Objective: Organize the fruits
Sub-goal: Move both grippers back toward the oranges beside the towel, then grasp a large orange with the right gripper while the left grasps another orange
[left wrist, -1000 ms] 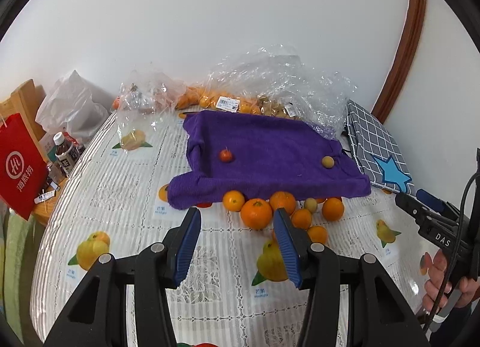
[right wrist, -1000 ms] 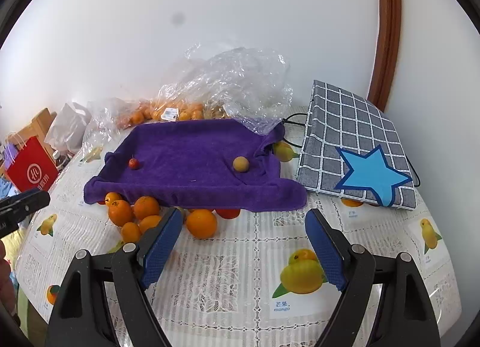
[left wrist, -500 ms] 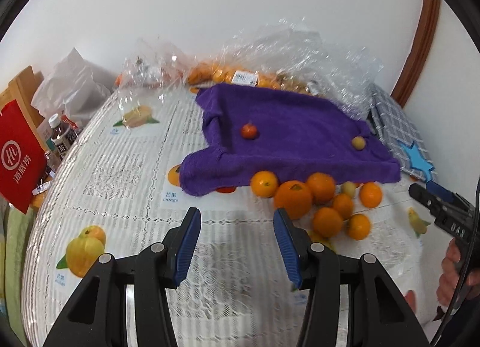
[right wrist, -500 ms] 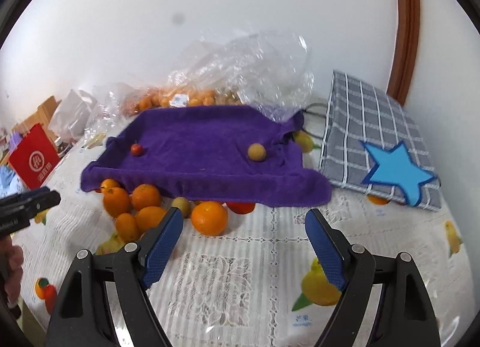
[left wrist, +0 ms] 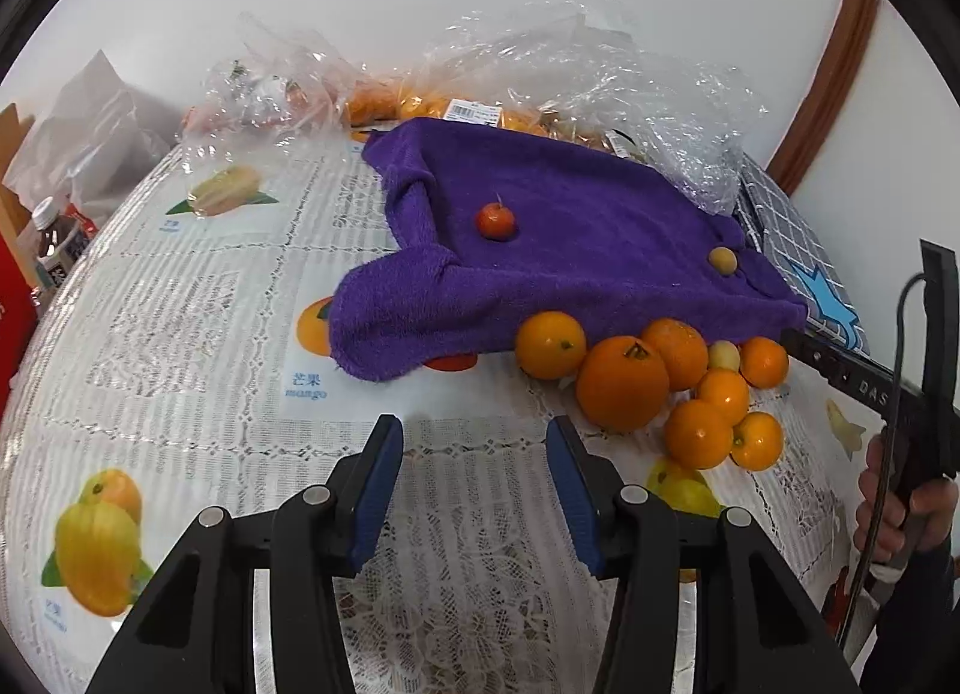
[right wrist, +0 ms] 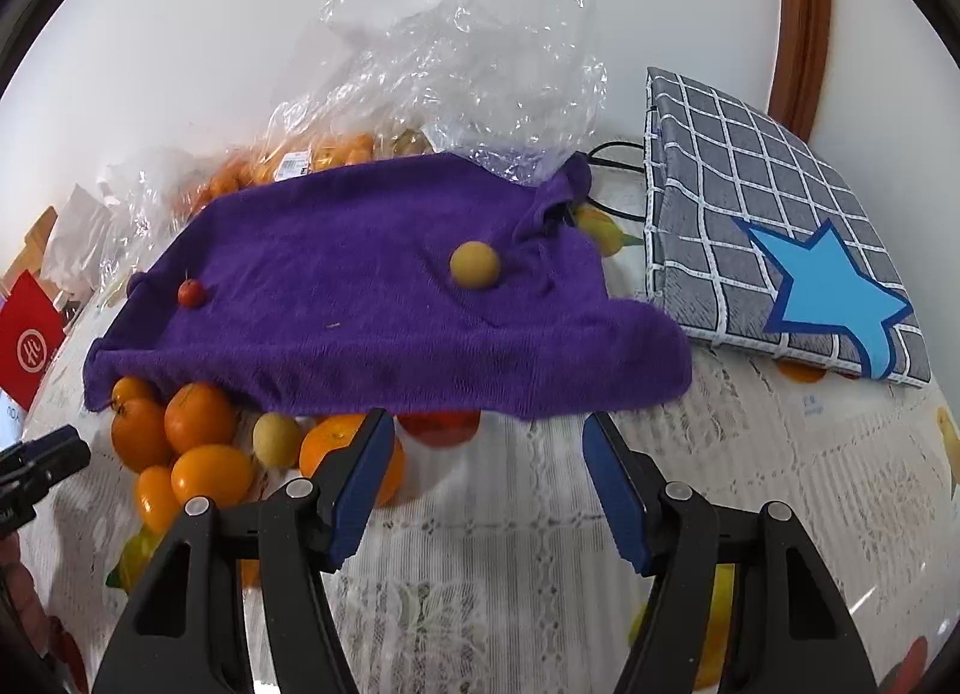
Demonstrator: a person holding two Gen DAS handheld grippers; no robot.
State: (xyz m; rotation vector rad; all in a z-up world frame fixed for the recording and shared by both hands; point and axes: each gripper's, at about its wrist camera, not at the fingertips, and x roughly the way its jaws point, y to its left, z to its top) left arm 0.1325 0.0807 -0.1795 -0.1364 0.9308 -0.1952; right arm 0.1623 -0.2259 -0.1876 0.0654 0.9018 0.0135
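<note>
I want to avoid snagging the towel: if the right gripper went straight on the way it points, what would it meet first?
Probably the tablecloth, just short of the purple towel; the right gripper, empty, is closing.

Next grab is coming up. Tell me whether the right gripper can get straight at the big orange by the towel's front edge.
Probably yes. The right gripper is empty, its jaws closing, and the big orange sits just past its left finger with bare tablecloth between.

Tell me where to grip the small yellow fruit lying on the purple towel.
Grip the small yellow fruit across its round middle, coming from above and the near edge. It lies alone on the purple towel, but a raised fold stands just to its right, so set the fingers front and back.
</note>
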